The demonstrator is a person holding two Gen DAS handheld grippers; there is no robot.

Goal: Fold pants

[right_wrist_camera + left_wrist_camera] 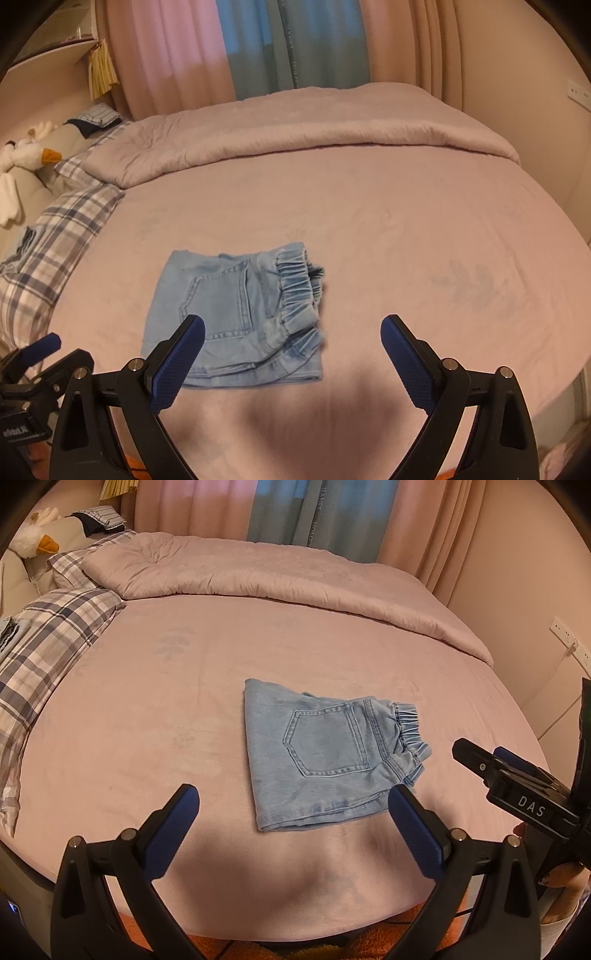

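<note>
Both tongs, the left tongs [293, 805] and the right tongs [293, 334], are spread wide and grasp nothing; the folded denim pants [325, 753] lie on the bed [147, 720] before them.

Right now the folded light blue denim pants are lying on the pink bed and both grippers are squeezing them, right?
Not quite. The folded light blue denim pants do lie on the pink bed, but the left gripper and right gripper are both open, holding nothing. Each wrist view shows this.
</note>
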